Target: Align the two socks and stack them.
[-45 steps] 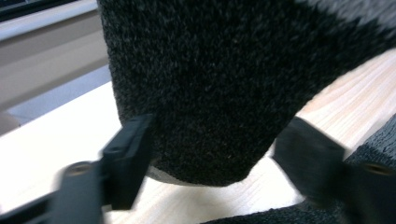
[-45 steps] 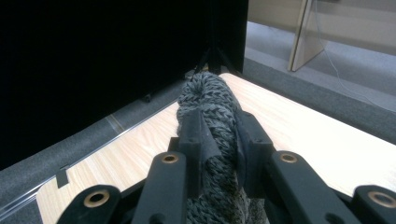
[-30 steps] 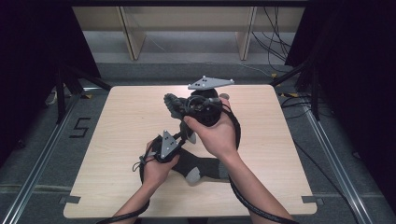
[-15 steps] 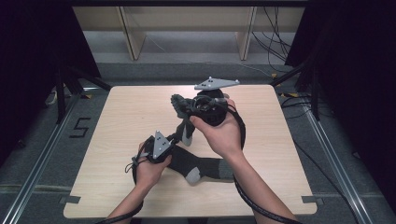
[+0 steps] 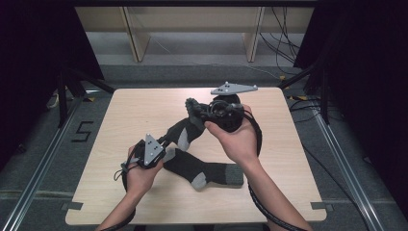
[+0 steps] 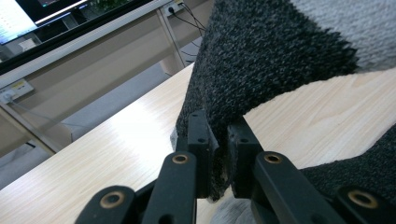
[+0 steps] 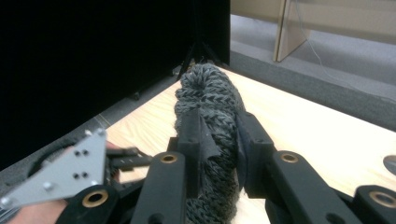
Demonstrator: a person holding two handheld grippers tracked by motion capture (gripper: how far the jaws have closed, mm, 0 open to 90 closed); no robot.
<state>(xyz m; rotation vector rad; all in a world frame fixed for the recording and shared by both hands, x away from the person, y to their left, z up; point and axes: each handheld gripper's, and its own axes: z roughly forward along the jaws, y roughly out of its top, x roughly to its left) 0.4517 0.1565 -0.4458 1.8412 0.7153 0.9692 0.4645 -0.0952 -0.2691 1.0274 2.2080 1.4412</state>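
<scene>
A dark grey sock with a pale heel hangs stretched in the air between my two grippers. My right gripper, held over the table's far middle, is shut on its thick knitted cuff. My left gripper, nearer the front left, is shut on the sock's other end. A second matching sock lies flat on the table just under and to the right of my left gripper. In the right gripper view the left gripper's grey plate sits at the lower left.
The light wooden table has bare board on both sides of the socks. Behind it stand wooden shelf legs, and cables lie on the floor at the back right. A floor mark "5" is left of the table.
My left gripper has drawn back toward the front left with the sock's end, while the right has shifted slightly right. The sock between them is now pulled out longer.
</scene>
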